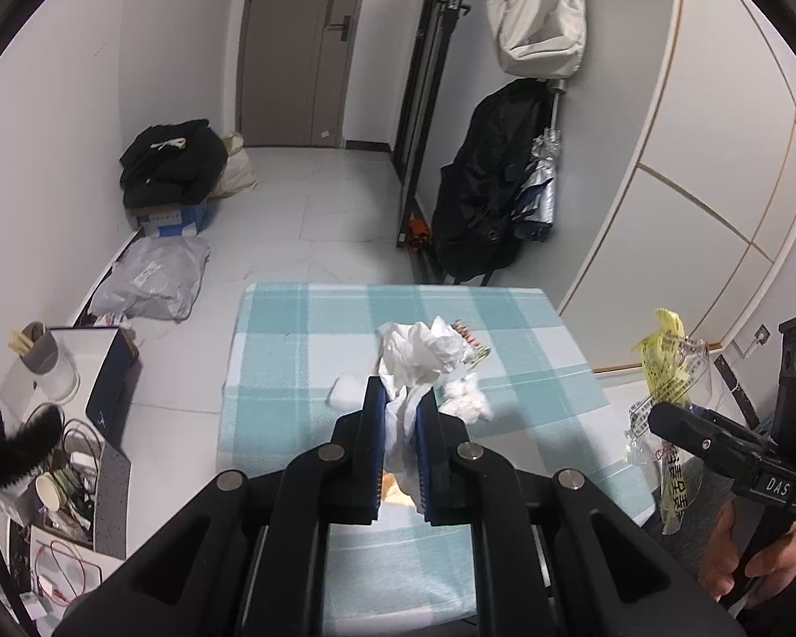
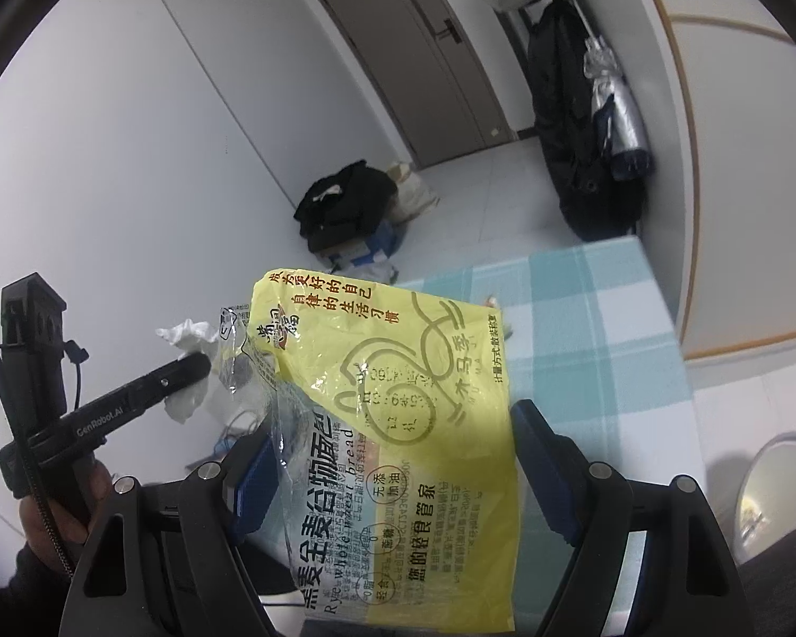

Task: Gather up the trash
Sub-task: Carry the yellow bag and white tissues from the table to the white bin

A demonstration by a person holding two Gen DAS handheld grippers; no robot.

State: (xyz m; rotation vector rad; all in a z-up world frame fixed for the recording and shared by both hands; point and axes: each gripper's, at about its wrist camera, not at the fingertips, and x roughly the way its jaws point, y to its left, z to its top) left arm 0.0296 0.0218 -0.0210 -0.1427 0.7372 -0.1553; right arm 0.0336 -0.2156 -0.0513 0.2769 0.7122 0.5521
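The left tool (image 1: 400, 398) is closed down to a narrow gap on a crumpled white tissue (image 1: 419, 355), which bunches up above and hangs below the blue pads. In the right wrist view the tissue (image 2: 188, 366) appears clear of any surface, so it is judged lifted rather than resting. The hold is near the middle of the wad, probably so that loose folds do not slip out.

The right tool (image 2: 392, 456) holds a yellow-and-clear bread bag (image 2: 398, 424), seen upright from the left view (image 1: 668, 366). Its jaws stand fairly wide with the bag between them. Whether the pads press the film cannot be confirmed, though the bag staying raised suggests a grip. The bag is judged to serve as the trash receptacle, held up beside the bench so that waste can be dropped in.

Remaining on the bench (image 1: 270, 371), covered in a teal checked cloth: a small white wad (image 1: 345, 393) to the left of the left tool, a fluffy white clump (image 1: 467, 403) just to its right, and a printed wrapper (image 1: 469, 342) on the far side, partly hidden by the tissue.

A metal bin (image 2: 769, 493) stands near right on the floor. Collection is judged partly done.
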